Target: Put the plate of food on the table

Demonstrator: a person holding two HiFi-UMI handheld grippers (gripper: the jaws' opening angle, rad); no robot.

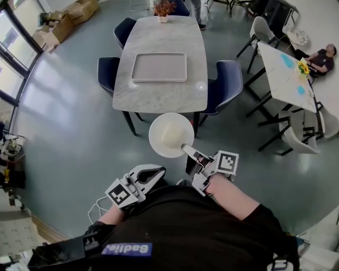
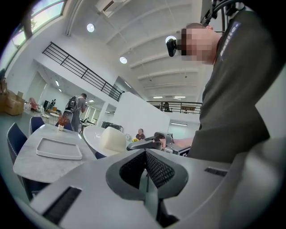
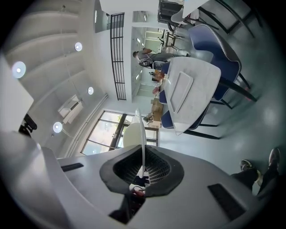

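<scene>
A round white plate [image 1: 168,138] with a pale block of food [image 1: 174,133] hangs over the floor, just short of the near end of the grey marble table [image 1: 159,98]. My right gripper [image 1: 188,151] is shut on the plate's near rim. In the right gripper view the plate [image 3: 142,134] shows edge-on, standing up from between the pads of that gripper [image 3: 142,172]. My left gripper [image 1: 156,170] is held low by my body, left of the plate, shut and with nothing in it [image 2: 145,172]. The left gripper view shows the plate [image 2: 94,139] and its food [image 2: 112,138] beyond the jaws.
A grey tray [image 1: 159,67] lies in the middle of the table, and a small flower vase [image 1: 163,9] stands at its far end. Dark blue chairs [image 1: 226,84] flank the table. A second table [image 1: 286,74] with a seated person stands to the right. Cardboard boxes [image 1: 66,18] sit far left.
</scene>
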